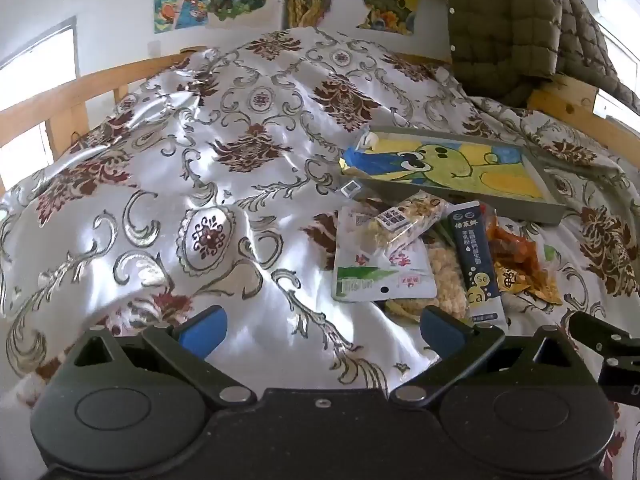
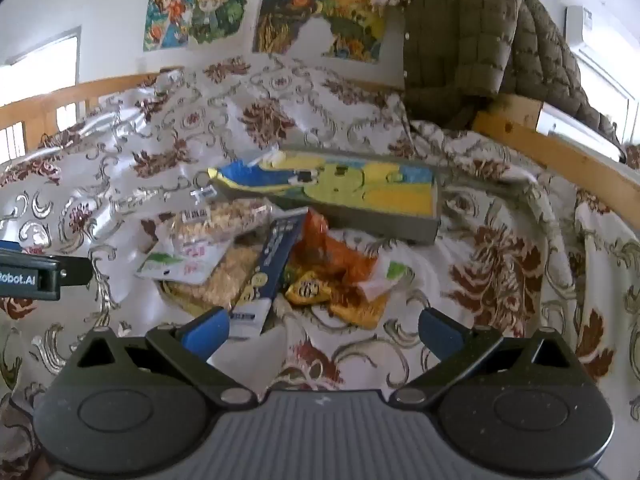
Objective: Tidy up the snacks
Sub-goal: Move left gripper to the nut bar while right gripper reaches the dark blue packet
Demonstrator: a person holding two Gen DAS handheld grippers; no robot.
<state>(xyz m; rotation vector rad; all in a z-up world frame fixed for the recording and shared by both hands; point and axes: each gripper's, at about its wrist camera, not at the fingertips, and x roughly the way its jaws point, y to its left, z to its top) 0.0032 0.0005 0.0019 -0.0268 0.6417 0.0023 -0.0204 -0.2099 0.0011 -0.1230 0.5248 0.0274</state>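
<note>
Both grippers, left [image 1: 322, 330] & right [image 2: 324, 330], fingers spread, empty. Snack pile [image 2: 260, 264] on bed, just ahead; navy sachet [image 2: 272, 256] points near-left to far-right, right gripper closer.

Right gripper [image 2: 324, 330]: jaws spread wide, empty, at 6 o'clock.
Snack pile [image 2: 260, 264]: centre, on the bed's patterned cover [image 2: 500, 280].
Dark blue stick pack [image 2: 268, 272]: atop the pile, its near end just beside the left jaw.
Tray [image 2: 384, 224]: at 12 o'clock of the pile.
Left gripper [image 2: 36, 276]: at 9 o'clock, edge only.
</note>
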